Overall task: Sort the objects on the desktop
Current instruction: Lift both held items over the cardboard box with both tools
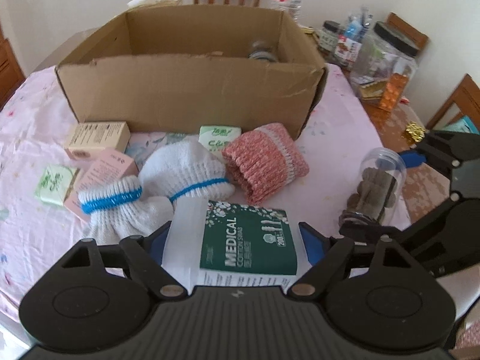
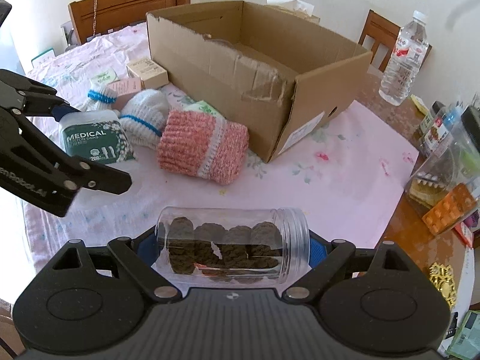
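Swab box: we read "MEDICAL COTTON SWAB" and "200" on the green-and-white rectangular cotton swab box (image 1: 240, 237), lying on the pink floral cloth of the worktop (image 1: 336, 138).
Left gripper (image 1: 237, 241): our jaws are clenched on the swab box, blue pads pressing its two sides.
Jar: clear round plastic jar of dark knobbly discs (image 2: 231, 247), on its side, threaded mouth to the right.
Right gripper (image 2: 232, 250): we grasp the jar end to end.
Socks: ribbed white knit with blue bands (image 1: 180, 177); pink knit bundle (image 1: 264, 165), just ahead of the swab box.
Carton: open brown corrugated cardboard box (image 1: 192, 90), torn rim; only our left view shows a jar (image 1: 262, 51) inside.
Bottle: clear plastic water bottle (image 2: 403, 60), red-and-white label unreadable.
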A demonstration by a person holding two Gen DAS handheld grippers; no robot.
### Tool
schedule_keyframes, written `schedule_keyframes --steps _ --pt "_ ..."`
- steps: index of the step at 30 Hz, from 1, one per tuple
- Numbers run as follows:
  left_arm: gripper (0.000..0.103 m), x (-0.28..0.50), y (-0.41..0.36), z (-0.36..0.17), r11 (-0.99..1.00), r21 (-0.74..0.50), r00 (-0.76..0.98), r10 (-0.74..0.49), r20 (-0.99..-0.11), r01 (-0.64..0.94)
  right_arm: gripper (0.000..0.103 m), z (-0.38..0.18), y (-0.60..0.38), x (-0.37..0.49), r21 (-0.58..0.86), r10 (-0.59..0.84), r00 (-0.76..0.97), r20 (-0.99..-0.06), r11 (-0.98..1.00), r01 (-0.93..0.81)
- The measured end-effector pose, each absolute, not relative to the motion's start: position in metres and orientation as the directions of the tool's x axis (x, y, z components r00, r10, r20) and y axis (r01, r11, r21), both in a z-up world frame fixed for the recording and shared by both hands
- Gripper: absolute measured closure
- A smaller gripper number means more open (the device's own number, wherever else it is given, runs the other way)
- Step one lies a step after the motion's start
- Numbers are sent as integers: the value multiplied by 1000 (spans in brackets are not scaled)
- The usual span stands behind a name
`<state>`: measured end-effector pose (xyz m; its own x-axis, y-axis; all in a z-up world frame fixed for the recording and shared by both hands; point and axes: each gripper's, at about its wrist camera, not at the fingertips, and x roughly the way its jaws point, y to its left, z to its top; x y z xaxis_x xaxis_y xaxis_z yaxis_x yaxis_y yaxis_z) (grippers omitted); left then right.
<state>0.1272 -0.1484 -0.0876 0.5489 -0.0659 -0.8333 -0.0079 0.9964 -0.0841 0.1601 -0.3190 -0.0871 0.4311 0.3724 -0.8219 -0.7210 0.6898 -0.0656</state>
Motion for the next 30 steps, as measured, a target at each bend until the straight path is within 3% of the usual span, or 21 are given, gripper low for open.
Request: schedule_keyframes --steps 15,30 --pt "19 129 -120 -32 973 -105 590 -210 -780 208 9 -33 -305 156 -111 330 540 -774 769 -629" --pt "19 149 -104 12 971 -79 659 -213 -721 227 9 4 -298 163 -145 359 594 -720 759 -634"
